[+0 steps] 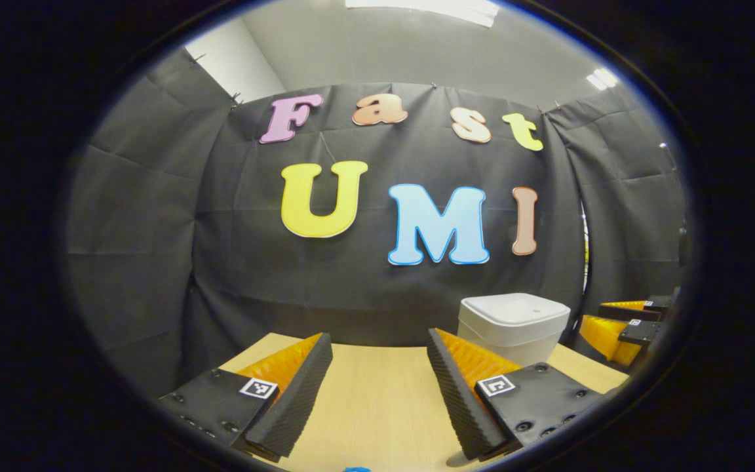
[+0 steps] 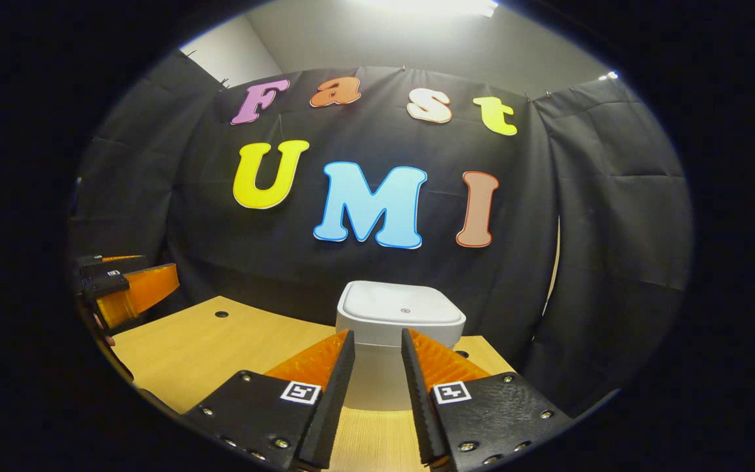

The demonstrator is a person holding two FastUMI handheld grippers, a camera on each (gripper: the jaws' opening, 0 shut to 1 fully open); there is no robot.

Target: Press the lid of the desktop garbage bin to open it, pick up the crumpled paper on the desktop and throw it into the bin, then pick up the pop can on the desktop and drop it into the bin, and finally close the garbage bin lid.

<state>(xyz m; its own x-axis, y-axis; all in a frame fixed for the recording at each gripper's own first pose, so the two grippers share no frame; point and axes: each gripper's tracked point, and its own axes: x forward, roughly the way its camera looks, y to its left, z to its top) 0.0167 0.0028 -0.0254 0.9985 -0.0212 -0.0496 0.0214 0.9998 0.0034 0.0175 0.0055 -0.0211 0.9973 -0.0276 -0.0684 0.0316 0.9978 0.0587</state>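
Observation:
The white garbage bin (image 1: 515,324) stands at the back right of the wooden desktop (image 1: 377,400) with its lid down. In the right gripper view the bin (image 2: 400,308) is straight ahead and close, its flat lid shut. My right gripper (image 2: 377,337) points at the bin's front wall, its jaws a narrow gap apart with nothing between them. My left gripper (image 1: 379,341) hovers over bare wood to the left of the bin, wide open and holding nothing. Each gripper also appears in the other's view, the right gripper (image 1: 623,324) at the far right and the left gripper (image 2: 132,288) at the far left.
The desktop (image 2: 207,354) ends at the black cloth wall just behind the bin. A small round hole (image 2: 221,314) sits in the wood at the back left, and another hole (image 2: 459,354) lies beside the bin. A sliver of something blue (image 1: 356,469) peeks in at the bottom edge.

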